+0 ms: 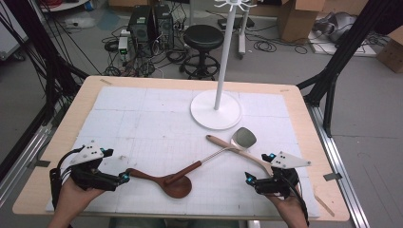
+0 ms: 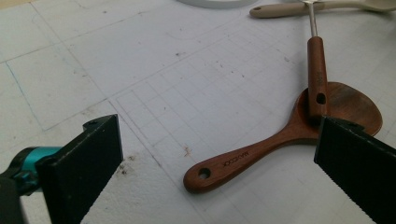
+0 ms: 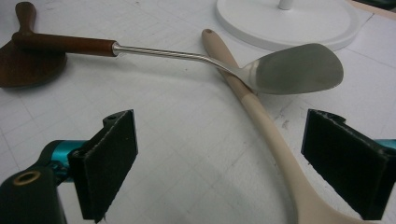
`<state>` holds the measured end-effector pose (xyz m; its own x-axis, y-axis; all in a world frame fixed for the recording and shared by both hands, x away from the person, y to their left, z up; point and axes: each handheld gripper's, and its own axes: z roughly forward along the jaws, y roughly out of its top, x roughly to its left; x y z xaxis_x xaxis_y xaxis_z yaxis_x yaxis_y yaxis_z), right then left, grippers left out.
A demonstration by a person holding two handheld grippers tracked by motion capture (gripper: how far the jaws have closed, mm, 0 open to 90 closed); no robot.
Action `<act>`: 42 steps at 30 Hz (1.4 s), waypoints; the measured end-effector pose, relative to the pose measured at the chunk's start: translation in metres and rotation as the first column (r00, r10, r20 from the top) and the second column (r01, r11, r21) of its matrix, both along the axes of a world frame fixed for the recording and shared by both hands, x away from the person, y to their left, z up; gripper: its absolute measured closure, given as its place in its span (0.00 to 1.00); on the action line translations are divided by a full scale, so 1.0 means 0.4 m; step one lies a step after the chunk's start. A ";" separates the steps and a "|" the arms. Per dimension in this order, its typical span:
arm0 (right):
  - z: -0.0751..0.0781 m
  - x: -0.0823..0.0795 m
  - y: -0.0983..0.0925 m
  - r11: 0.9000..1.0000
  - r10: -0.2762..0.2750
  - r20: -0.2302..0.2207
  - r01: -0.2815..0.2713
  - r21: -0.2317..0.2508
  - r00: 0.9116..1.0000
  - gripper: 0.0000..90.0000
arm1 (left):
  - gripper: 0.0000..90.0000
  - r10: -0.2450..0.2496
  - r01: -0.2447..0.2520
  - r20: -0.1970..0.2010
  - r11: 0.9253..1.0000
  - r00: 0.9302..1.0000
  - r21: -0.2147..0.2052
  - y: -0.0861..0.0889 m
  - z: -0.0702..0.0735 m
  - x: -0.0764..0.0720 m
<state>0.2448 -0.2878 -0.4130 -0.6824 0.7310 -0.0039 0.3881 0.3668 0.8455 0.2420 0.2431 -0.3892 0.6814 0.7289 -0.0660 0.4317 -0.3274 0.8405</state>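
dark wooden spoon [image 1: 166, 181] lies on the white gridded mat [image 1: 142, 118], near side of the white stand base [image 1: 216, 109] and off to its left; handle end points at my left gripper [image 1: 124, 177].

edges/room: mat bare between the stand base and the left table edge [image 1: 62, 137], open room there. utensils crowd the near side of the base. both grippers sit close to the near table edge.

metal spatula [image 1: 243, 137], brown grip, rests its grip across the dark spoon's bowl; its shaft crosses over the pale wooden spoon [image 1: 240, 153], blade just near of the base.

left gripper: jaws spread, nothing between the pads; spoon handle's holed end lies just ahead, between the jaw lines, apart from both pads.

right gripper [image 1: 247, 178]: jaws spread, not pinching; pale spoon's handle runs up between them toward the base, closer to the right-hand pad in the right gripper view. touching or not, cannot tell.

hidden: pale spoon's bowl cut off at the bottom of the right gripper view and covered by the right gripper from above. stand top cut off.
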 end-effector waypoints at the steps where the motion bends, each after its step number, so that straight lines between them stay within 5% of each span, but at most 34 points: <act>1: -0.001 0.001 0.000 1.000 0.001 0.002 -0.001 -0.001 1.000 0.11 | 0.02 -0.001 0.001 0.001 1.000 1.000 0.000 0.000 -0.001 0.001; 13: -0.005 0.004 -0.002 1.000 0.010 -0.003 -0.010 0.003 1.000 0.11 | 0.02 -0.001 0.001 -0.004 1.000 1.000 0.000 -0.005 -0.003 0.005; 33: -0.006 0.001 -0.003 1.000 0.009 -0.003 -0.009 0.001 1.000 0.11 | 0.02 -0.073 0.073 -0.010 0.997 0.997 -0.002 -0.078 0.000 0.016; 42: -0.004 0.001 -0.006 1.000 -0.005 -0.004 0.005 0.006 1.000 0.11 | 0.03 -0.153 0.153 -0.011 0.988 0.988 0.009 -0.173 0.013 0.045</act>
